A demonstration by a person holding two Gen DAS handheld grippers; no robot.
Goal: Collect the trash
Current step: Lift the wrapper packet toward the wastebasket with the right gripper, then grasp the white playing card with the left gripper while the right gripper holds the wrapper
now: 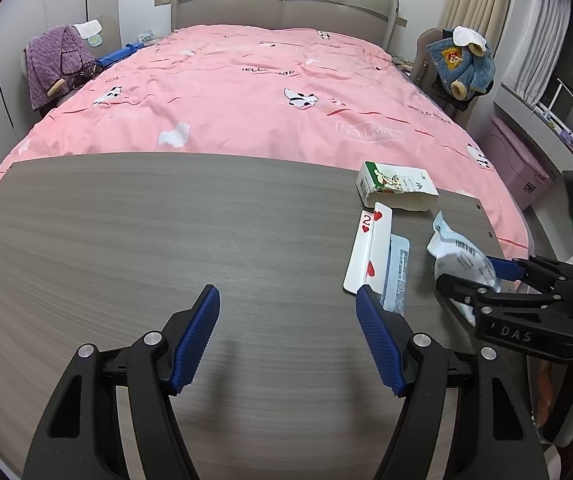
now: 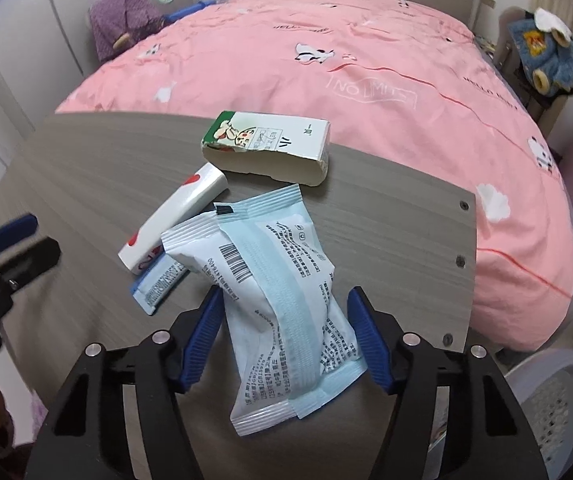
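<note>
Grey wood-grain table at foot of bed under pink printed quilt. Right gripper clenched on crumpled white-and-pale-blue plastic wrapper, raised off tabletop. At its 11 o'clock: folded two-of-hearts playing card; 12 o'clock, dented white-and-green carton. Left gripper released, empty, over bare table.

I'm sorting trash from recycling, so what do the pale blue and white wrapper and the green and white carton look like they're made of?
Pale blue and white wrapper: likely thin plastic film, slightly glossy; crimped sealed ends, soft creases. Green and white carton: probably printed paperboard, smooth; folded edges and a dented, crushed side.
</note>
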